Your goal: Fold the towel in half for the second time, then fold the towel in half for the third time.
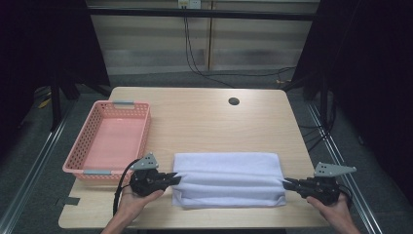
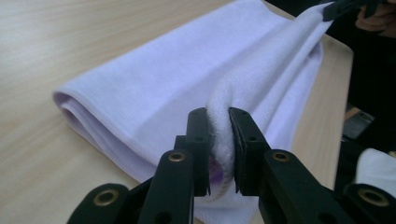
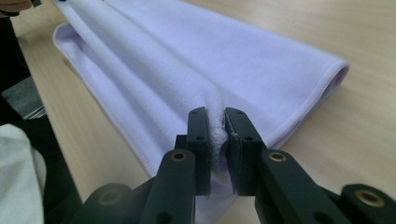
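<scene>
the white towel [image 1: 228,178] lies folded lengthwise on the near half of the wooden table [image 1: 204,117], just right of the pink basket [image 1: 109,141]; the left gripper [image 1: 176,179] pinches its left end and the right gripper [image 1: 285,184] pinches its right end, so the cloth spans between them; in the left gripper view the jaws are clamped on a thick roll of towel edge [image 2: 219,135], and in the right gripper view the jaws squeeze a thinner bunch of pile [image 3: 217,130]; both grips look real, the fabric bulging out above the pads.

the step in hand seems to be laying a fold flat; to do it well, both ends should come down together and level, with light tension along the length so the raised ridge between the grippers does not sag or twist; the upper layer's edge should line up with the rim of the layers below before either grip lets go, and the release should be on the table, not above it, or the soft cloth will slump out of line.

the towel is plush, matte terry, with a stitched hem and rounded fold edges; it is limp and compresses easily; the table is smooth pale wood-grain laminate with a round cable hole [image 1: 234,101]; the basket is rigid perforated plastic with grey handles.
</scene>
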Motion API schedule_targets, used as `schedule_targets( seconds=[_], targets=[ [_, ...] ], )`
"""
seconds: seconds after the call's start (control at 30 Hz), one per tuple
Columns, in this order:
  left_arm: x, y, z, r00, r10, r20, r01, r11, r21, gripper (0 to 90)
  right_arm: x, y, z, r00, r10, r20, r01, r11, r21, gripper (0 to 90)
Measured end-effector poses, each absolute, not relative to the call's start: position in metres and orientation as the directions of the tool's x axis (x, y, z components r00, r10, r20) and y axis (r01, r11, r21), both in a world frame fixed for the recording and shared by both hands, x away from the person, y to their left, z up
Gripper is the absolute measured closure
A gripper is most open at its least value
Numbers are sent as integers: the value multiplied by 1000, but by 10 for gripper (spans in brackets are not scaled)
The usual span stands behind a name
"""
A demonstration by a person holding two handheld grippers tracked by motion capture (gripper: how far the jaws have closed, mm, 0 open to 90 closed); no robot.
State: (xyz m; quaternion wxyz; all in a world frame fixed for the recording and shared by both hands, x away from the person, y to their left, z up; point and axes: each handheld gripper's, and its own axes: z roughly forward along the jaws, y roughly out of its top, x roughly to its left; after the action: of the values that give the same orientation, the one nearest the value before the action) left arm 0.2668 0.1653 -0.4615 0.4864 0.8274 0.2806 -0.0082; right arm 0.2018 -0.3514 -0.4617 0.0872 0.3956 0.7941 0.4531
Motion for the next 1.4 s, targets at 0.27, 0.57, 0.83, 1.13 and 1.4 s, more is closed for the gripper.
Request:
schedule_targets(
  seconds=[0.27,0.57,0.83,1.13,1.4],
  targets=[
    [242,176,-470,859,408,-308,476,-418,774,729,177,-351,-468,-679,674,290,601,285,746,603],
    [278,171,-464,840,445,-311,483,-354,801,612,205,-350,-467,-584,765,271,609,193,770,480],
    [315,152,-490,808,526,-265,528,-447,722,578,250,-335,-493,-521,826,214,682,252,687,465],
    [327,136,-501,800,533,-275,540,-440,718,579,259,-341,-498,-494,855,160,684,268,678,751],
    [335,120,-500,811,522,-264,526,-454,719,573,252,-354,-490,-450,883,136,635,209,744,527]
  ],
)
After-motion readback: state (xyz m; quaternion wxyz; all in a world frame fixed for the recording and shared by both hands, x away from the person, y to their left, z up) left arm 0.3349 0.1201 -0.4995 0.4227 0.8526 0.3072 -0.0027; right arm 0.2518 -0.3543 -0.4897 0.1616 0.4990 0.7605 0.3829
